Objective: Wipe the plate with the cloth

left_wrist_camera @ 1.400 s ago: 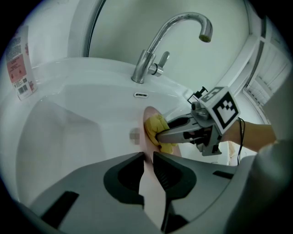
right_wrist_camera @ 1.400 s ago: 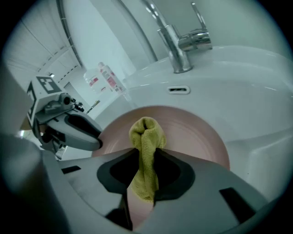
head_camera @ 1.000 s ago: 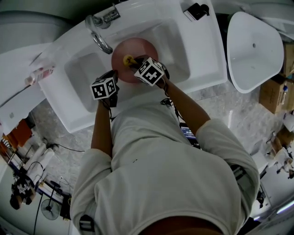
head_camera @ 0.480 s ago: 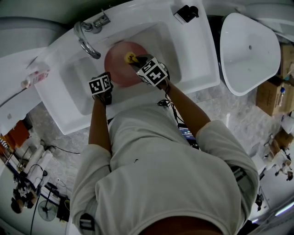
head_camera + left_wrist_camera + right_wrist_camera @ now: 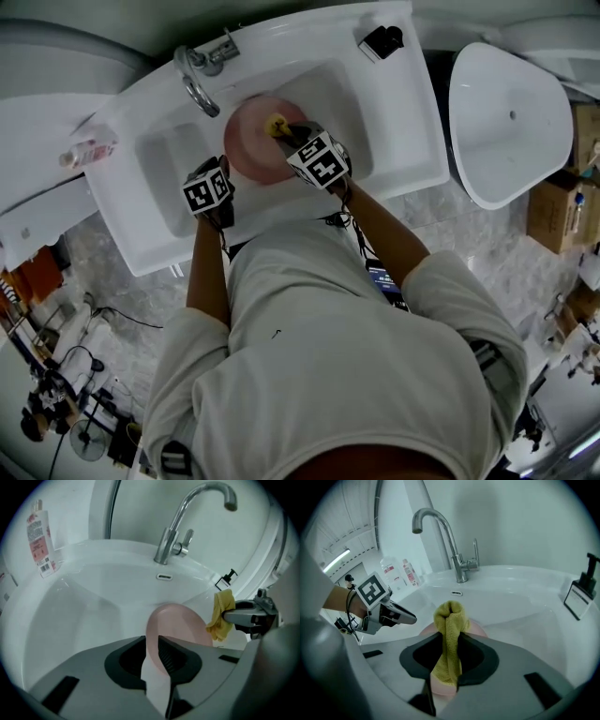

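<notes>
- White sink [image 5: 412, 141] with a deep basin fills the top of the head view.
- Chrome faucet [image 5: 199, 80] stands on the sink's back edge, and its curved spout [image 5: 225, 494] reaches over the basin.
- Round pink plate [image 5: 251, 141] sits inside the basin below the faucet. It is lifted on edge and tilted.
- Left gripper [image 5: 228, 167] is at the plate's near left rim. Its 2 jaws are closed tight on that rim, and the plate's edge [image 5: 154, 634] runs between them.
- Right gripper [image 5: 283, 133] reaches in from the plate's right side. Its 2 jaws are pinched together on a cloth.
- Clear bottle [image 5: 39, 538] with a pink label stands at the sink's left edge.
- Black pump dispenser [image 5: 382, 39] stands at the sink's back right corner.
- Yellow cloth [image 5: 450, 634], folded into a wad, sticks out past the right gripper's jaw tips and lies against the plate's right side [image 5: 222, 613].
</notes>
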A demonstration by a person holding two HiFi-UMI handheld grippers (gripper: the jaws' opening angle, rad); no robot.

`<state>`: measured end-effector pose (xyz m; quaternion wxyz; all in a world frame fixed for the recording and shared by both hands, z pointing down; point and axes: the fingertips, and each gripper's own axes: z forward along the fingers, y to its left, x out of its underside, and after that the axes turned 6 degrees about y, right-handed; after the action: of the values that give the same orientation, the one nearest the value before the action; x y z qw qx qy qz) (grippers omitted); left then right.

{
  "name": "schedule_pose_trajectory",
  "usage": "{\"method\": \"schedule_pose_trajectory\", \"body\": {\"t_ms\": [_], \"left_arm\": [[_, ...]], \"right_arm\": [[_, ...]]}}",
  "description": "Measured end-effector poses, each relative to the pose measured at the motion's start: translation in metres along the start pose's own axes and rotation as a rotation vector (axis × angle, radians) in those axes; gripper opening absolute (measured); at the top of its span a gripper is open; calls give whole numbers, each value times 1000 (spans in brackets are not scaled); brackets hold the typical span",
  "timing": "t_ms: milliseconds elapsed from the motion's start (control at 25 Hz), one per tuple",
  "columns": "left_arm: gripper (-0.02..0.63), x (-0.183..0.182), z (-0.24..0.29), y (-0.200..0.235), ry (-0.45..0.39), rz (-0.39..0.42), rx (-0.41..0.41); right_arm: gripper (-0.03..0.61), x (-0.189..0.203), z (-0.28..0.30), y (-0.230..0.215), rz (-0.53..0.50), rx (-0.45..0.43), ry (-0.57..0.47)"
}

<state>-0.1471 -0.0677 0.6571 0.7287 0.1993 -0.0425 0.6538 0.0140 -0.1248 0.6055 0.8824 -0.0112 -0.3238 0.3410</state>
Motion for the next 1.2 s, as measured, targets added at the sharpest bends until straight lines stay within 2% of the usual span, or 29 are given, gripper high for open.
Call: {"method": "schedule_pose_trajectory", "body": {"t_ms": [80, 120, 240, 360, 520, 680, 840, 1000, 1200], "left_arm": [[43, -7, -18, -16, -80, 12, 48], [32, -10, -27, -26, -121, 23, 83], [26, -12, -61, -53, -223, 58, 168], [23, -14, -95, -67, -316, 105, 196], [23, -11, -138, -65, -447, 141, 183], [23, 3, -182, -66, -539, 176, 162], [23, -2, -225, -78, -644, 213, 166], [23, -7, -268, -100, -743, 261, 156], [23, -30, -319, -128, -866, 296, 137]], "right_arm": [[92, -5, -12, 2, -7, 46, -41], [93, -8, -17, 6, -7, 64, -57], [92, -12, -32, 25, 5, 107, -104], [92, -15, -50, 44, 24, 154, -168], [92, -18, -78, 66, 50, 237, -254], [92, -19, -117, 90, 70, 307, -331], [92, -40, -165, 103, 59, 376, -428], [92, -56, -213, 115, 25, 407, -515], [92, -82, -268, 116, -33, 428, -627]]}}
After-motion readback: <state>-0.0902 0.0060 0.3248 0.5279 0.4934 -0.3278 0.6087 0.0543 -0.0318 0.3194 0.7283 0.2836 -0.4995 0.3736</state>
